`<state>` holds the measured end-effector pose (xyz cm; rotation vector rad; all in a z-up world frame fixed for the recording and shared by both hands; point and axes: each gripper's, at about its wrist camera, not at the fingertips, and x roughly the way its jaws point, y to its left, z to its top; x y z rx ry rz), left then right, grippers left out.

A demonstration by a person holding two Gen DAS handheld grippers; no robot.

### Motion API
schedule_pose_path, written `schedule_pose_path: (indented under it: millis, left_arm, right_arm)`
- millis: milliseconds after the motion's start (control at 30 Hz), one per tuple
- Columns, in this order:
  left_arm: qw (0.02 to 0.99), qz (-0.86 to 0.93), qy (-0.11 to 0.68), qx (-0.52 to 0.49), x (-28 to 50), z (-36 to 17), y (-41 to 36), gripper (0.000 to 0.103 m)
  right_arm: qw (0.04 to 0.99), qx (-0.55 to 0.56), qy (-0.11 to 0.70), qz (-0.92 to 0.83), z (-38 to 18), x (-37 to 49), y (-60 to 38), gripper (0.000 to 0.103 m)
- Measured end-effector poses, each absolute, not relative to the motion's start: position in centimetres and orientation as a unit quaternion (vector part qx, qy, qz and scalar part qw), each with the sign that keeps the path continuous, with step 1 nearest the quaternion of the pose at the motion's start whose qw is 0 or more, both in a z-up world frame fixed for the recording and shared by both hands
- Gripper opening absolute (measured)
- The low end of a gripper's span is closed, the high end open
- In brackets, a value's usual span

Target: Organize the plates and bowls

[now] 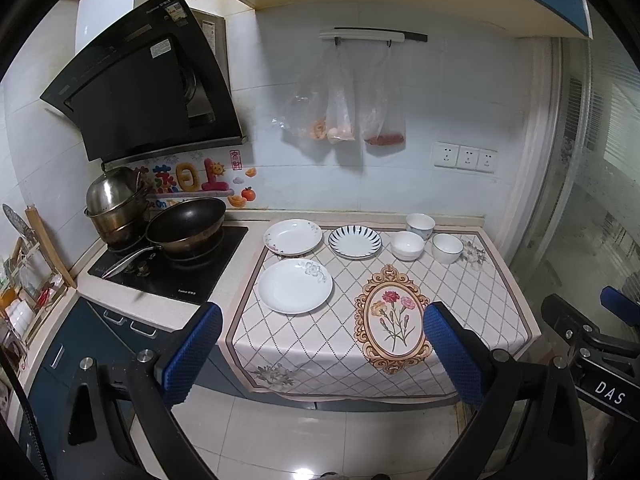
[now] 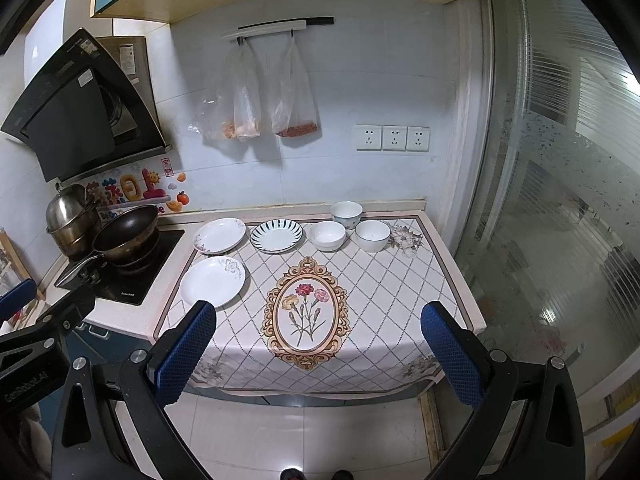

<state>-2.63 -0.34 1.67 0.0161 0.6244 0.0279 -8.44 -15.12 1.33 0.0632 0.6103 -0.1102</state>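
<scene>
On the patterned cloth lie a white flowered plate (image 1: 295, 286) (image 2: 212, 282) at the front left, a second flowered plate (image 1: 292, 236) (image 2: 219, 235) behind it, and a blue-striped plate (image 1: 355, 241) (image 2: 276, 235). To their right stand a white bowl (image 1: 407, 245) (image 2: 327, 235), a dark-rimmed bowl (image 1: 447, 248) (image 2: 372, 235) and a blue-patterned bowl (image 1: 420, 226) (image 2: 346, 214) at the back. My left gripper (image 1: 322, 352) and right gripper (image 2: 318, 354) are open and empty, held back from the counter's front edge, above the floor.
A stove (image 1: 168, 268) with a wok (image 1: 186, 224) (image 2: 126, 232) and stacked steel pots (image 1: 116, 204) stands left of the cloth. A range hood (image 1: 140, 80) hangs above it. Plastic bags (image 1: 340, 100) and sockets (image 1: 464, 157) are on the wall. A glass partition (image 2: 560, 200) is on the right.
</scene>
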Motion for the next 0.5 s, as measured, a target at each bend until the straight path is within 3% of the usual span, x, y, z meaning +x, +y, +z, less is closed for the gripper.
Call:
schedule_pose_path:
  millis: [300,500]
  left_arm:
    - [0.95,0.045,0.308,0.006,-0.5,0.4,-1.5,0.103]
    - [0.939,0.107,0.328,0.005,5.2,-3.4,0.5,0.103]
  right_arm:
    - [0.951,0.041,0.305,-0.029,0.5,-6.2,-17.3,0.103]
    - [0.947,0.054,0.317,0.004,-2.7,-1.3,-18.5,0.103]
